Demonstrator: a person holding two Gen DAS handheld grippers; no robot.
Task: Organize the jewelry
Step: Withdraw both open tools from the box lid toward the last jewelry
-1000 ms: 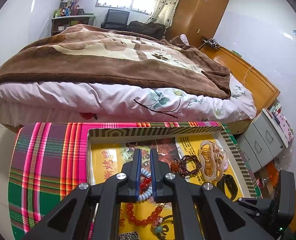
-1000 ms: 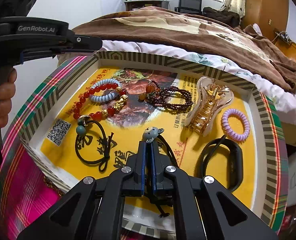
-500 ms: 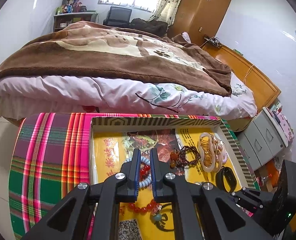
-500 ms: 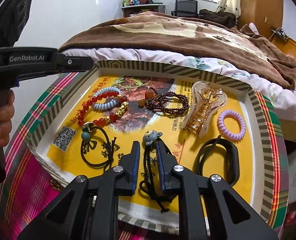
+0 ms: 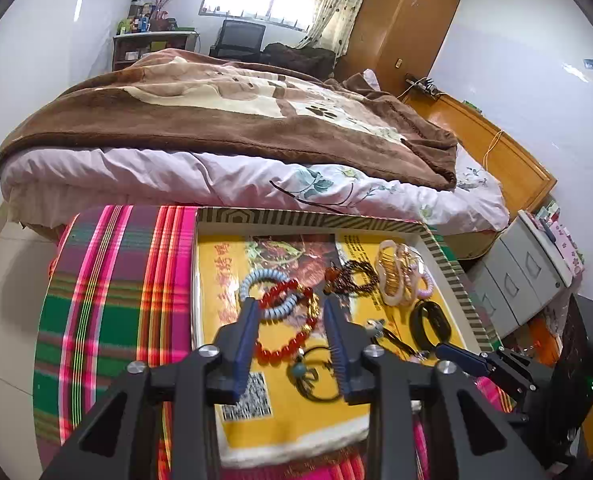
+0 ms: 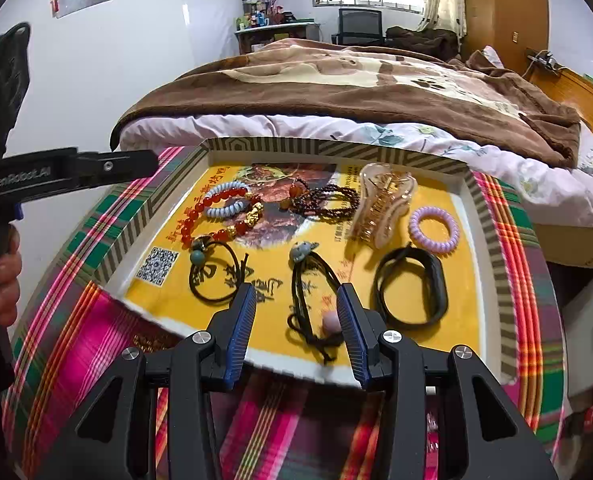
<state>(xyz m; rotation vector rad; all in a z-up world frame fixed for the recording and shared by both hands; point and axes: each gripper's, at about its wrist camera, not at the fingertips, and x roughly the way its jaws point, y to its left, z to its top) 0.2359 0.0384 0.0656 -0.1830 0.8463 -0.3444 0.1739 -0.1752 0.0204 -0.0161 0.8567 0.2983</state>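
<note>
A striped-rim tray [image 6: 336, 148] with a yellow liner holds the jewelry. My right gripper [image 6: 297, 290] hovers over its near edge with jaws opening. A black cord hair tie with a grey mouse charm [image 6: 308, 276] lies between them on the liner, untouched by the pads. To the tie's right are a black band [image 6: 412, 286], a purple coil tie [image 6: 434, 229] and an amber claw clip [image 6: 384, 208]. My left gripper [image 5: 289, 303] also has opening jaws. It sits above a red bead bracelet [image 5: 284, 344] and a blue coil tie [image 5: 264, 280], gripping nothing.
The tray rests on a round table under a pink and green plaid cloth [image 5: 108, 288]. A bed with a brown blanket [image 5: 216, 120] stands right behind it. Grey drawers [image 5: 524, 276] are at the right. A hand [image 6: 4, 276] holds the left tool's handle.
Both grippers went from shut to parted and drew back from the tray. The right one let go of the black mouse-charm tie, which now lies on the liner.
</note>
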